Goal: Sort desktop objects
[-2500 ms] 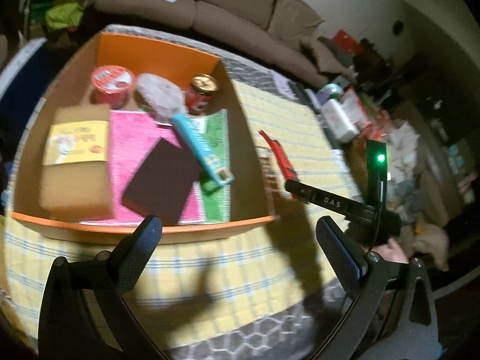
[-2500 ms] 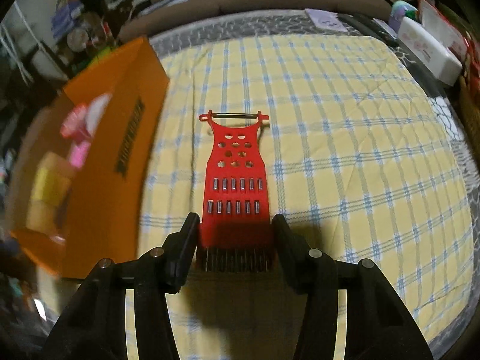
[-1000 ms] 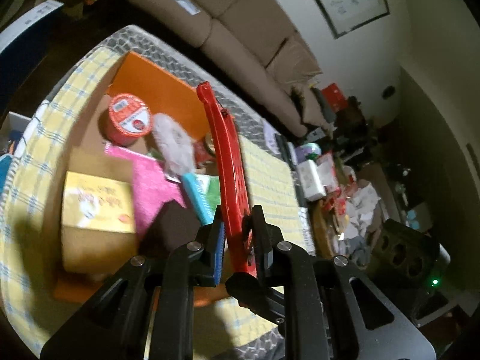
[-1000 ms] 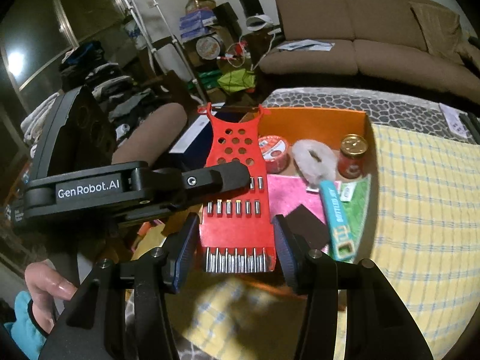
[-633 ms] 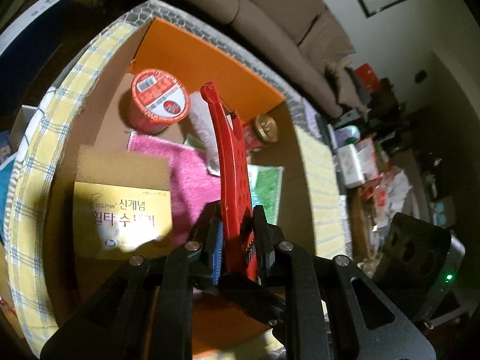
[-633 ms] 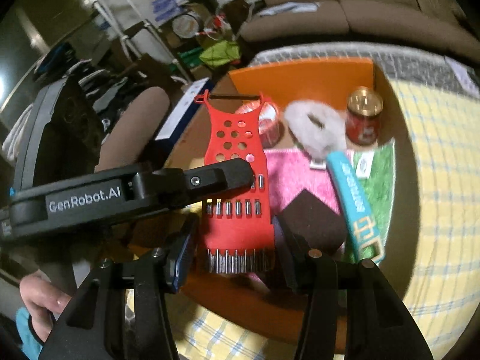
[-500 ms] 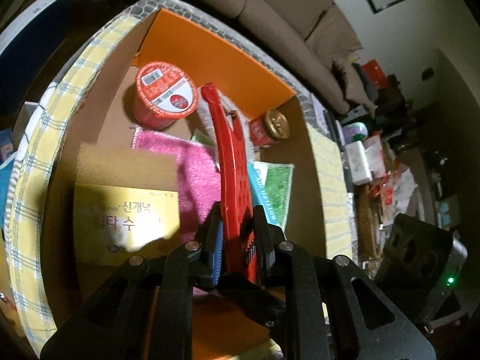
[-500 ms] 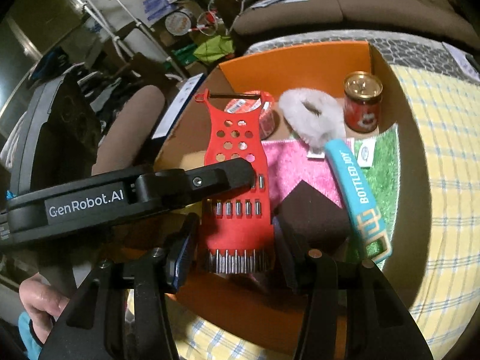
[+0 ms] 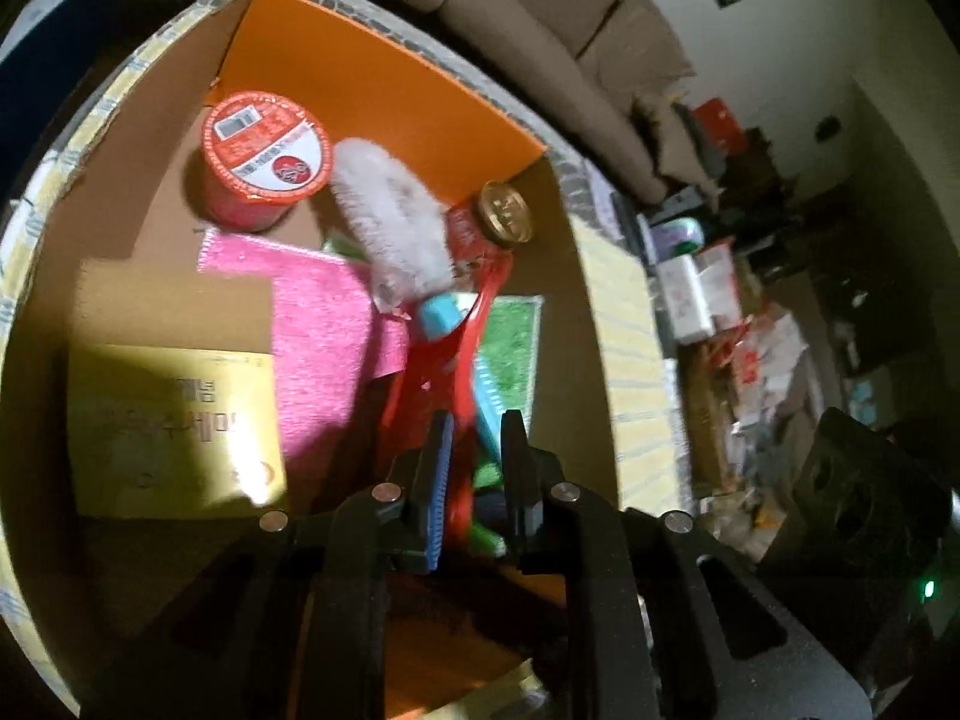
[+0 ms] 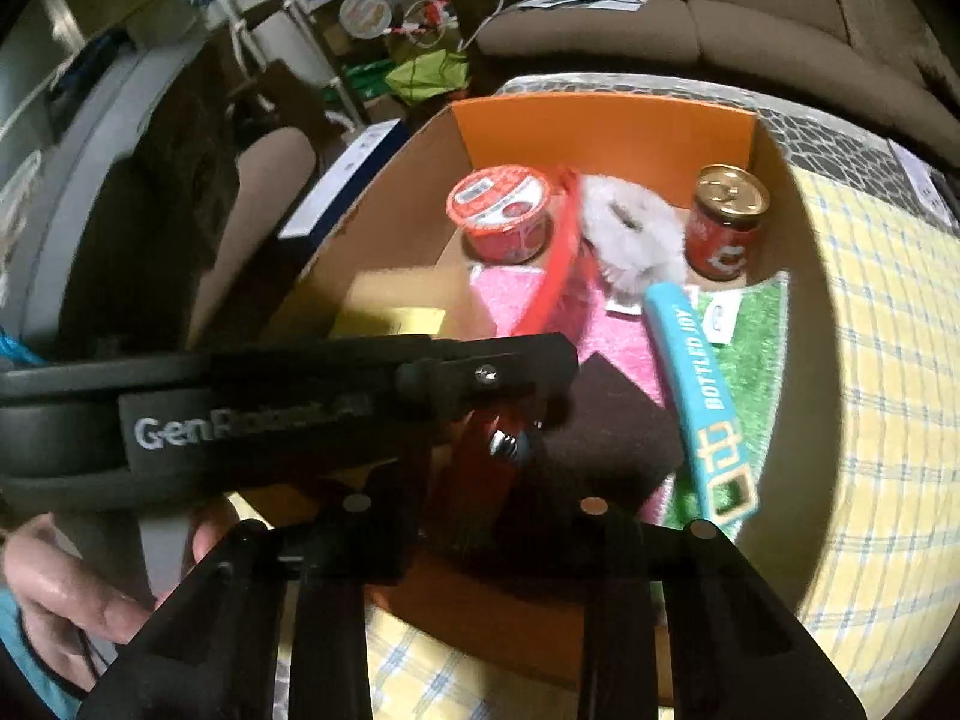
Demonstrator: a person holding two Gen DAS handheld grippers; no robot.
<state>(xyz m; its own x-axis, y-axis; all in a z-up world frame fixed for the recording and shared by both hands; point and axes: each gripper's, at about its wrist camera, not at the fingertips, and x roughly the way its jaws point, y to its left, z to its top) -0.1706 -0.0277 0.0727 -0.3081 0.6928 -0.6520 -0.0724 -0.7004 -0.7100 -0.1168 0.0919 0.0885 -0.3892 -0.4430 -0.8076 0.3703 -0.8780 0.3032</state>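
The red grater (image 9: pixel 462 354) is tilted over the inside of the orange cardboard box (image 9: pixel 372 54). It is blurred between the slightly parted fingers of my left gripper (image 9: pixel 474 468), and whether they still grip it is unclear. In the right wrist view the grater (image 10: pixel 555 264) leans across the box (image 10: pixel 600 120), its lower end behind the left gripper body (image 10: pixel 270 402). My right gripper (image 10: pixel 480 516) is open around the grater's lower end, fingers dark and low in view.
The box holds a red cup (image 9: pixel 264 150), a white fluffy ring (image 9: pixel 396 228), a red jar (image 9: pixel 498 222), a blue tube (image 10: pixel 702 390), a pink cloth (image 9: pixel 318 312), a green mat (image 9: pixel 510 348), a dark sponge (image 10: pixel 606 432) and a yellow packet (image 9: pixel 174 426). A sofa (image 10: pixel 690 18) stands behind.
The grater has tipped from upright to leaning down into the box. The left gripper's fingers have parted slightly. Both grippers have moved closer over the box.
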